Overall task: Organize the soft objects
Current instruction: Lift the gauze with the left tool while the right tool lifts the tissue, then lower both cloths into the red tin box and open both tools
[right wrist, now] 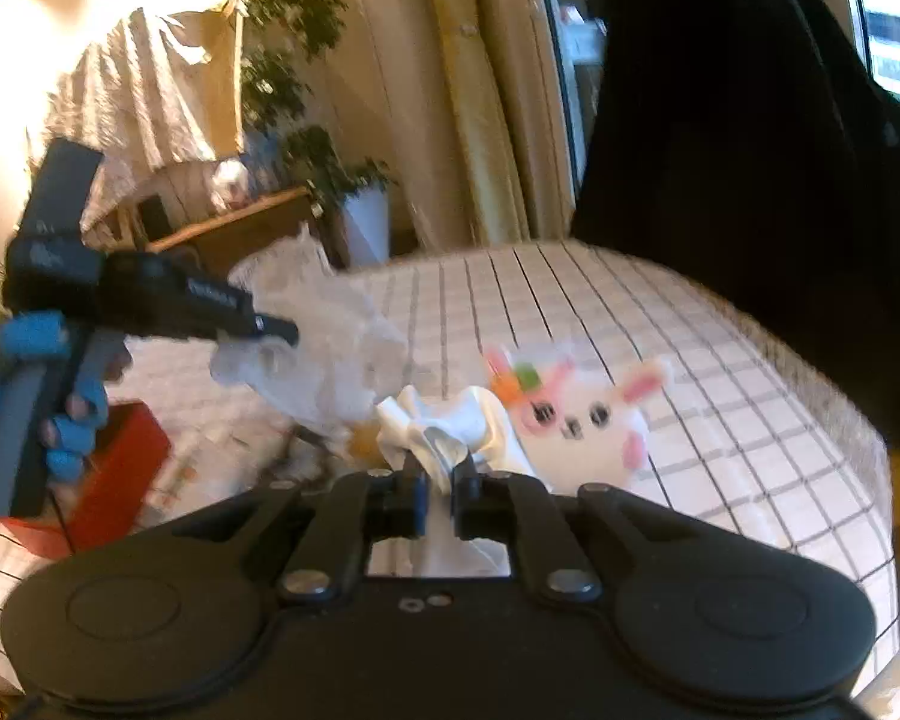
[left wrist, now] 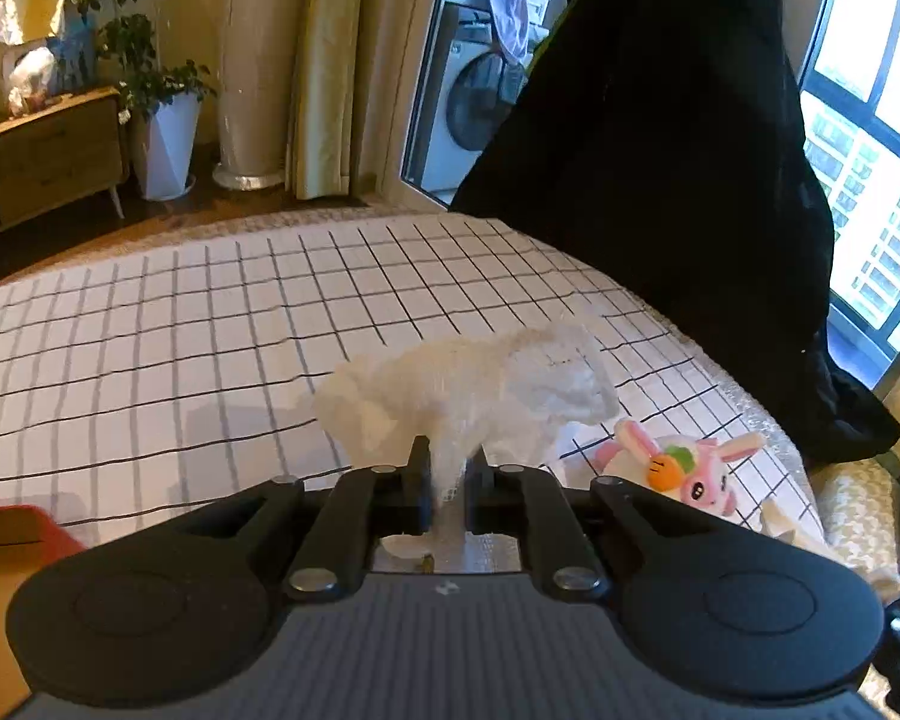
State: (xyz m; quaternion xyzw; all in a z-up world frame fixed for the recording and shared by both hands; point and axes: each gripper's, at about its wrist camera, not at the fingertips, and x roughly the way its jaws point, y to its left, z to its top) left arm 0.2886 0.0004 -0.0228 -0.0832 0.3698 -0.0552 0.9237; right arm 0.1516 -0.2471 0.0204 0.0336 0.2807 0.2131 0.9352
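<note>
Left hand-held gripper (left wrist: 448,474): jaws drawn narrow, pinching a white lacy cloth (left wrist: 468,390) that bunches up above the fingertips and hangs clear of the bed (left wrist: 150,330). The right wrist view shows the same gripper from the side, at left, carried in a blue-gloved hand (right wrist: 36,396), with the cloth trailing from its tip toward the middle of the frame. Right hand-held gripper (right wrist: 441,489): jaws likewise narrow, closed on a fold of a smooth white fabric piece (right wrist: 450,420) crumpled just beyond the fingertips; whether its far end rests on the bed cannot be told. Bed cover is white with a dark grid pattern. A pink-and-white plush rabbit (left wrist: 684,462), with an orange carrot and green leaf on its head, lies on the bed near its right edge; in the right wrist view it sits just beyond and right of the held fabric, image blurred. Red box (right wrist: 108,480) at near left, partly behind the gloved hand; its corner also shows at the left edge of the left wrist view. Large black garment (left wrist: 660,138) hangs at far right, in front of the window (left wrist: 870,120). Beyond the bed: wooden cabinet (left wrist: 48,156), potted plant in a white pot (left wrist: 168,144), pale curtains (left wrist: 324,72), washing machine (left wrist: 474,108) behind a glass door.
</note>
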